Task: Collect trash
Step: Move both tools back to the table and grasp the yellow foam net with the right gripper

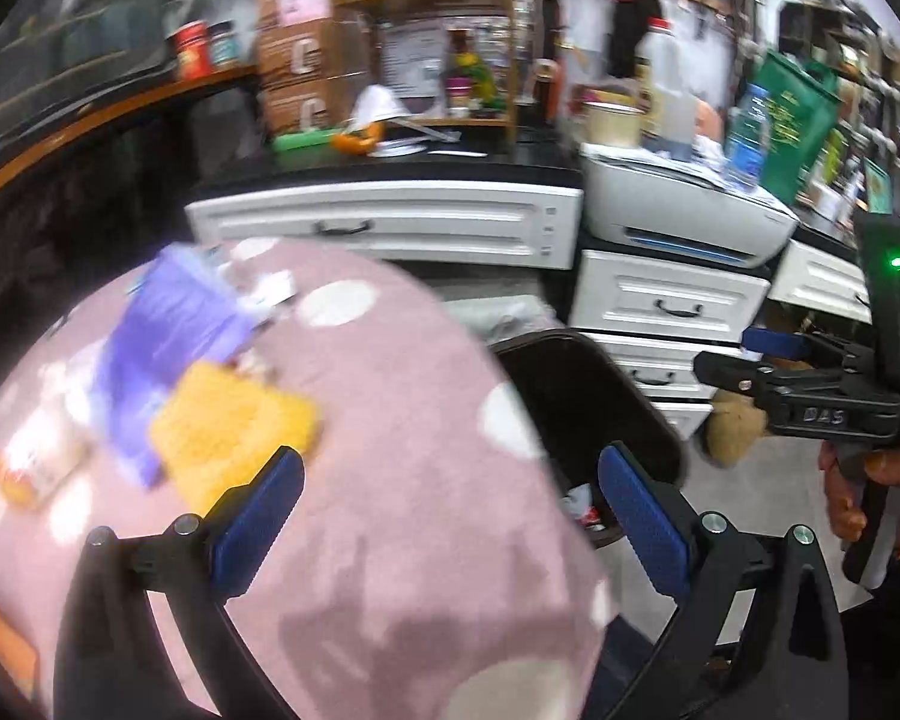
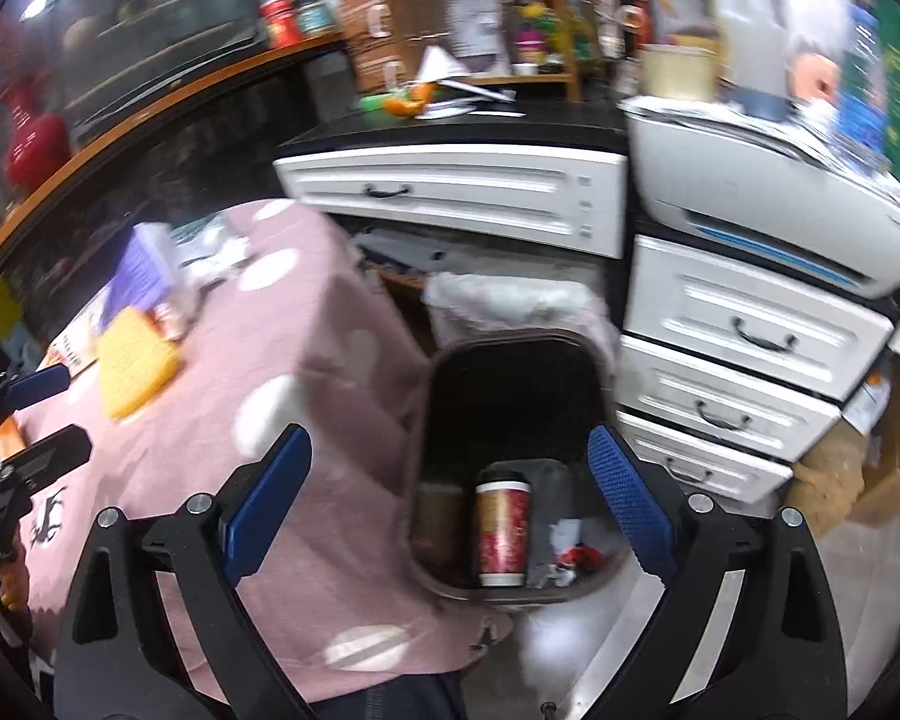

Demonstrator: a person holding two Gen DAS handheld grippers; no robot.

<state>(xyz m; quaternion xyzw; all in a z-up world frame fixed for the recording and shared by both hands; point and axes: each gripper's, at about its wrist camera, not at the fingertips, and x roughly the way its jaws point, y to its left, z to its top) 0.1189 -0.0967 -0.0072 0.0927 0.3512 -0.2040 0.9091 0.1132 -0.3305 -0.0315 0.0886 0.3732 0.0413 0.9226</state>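
Both tongs are held spread and empty: the right tongs (image 2: 450,504) are poised over the dark bin (image 2: 510,372), at 12 o'clock just past the blue pads, where a red cup (image 2: 502,531) and scraps already lie. The left tongs (image 1: 450,516) are aimed over the pink-clothed bench (image 1: 390,420). Remaining trash, a yellow packet (image 1: 234,426) and purple wrapper (image 1: 168,348), is seen farther off at 10 o'clock, likely next to be gathered.
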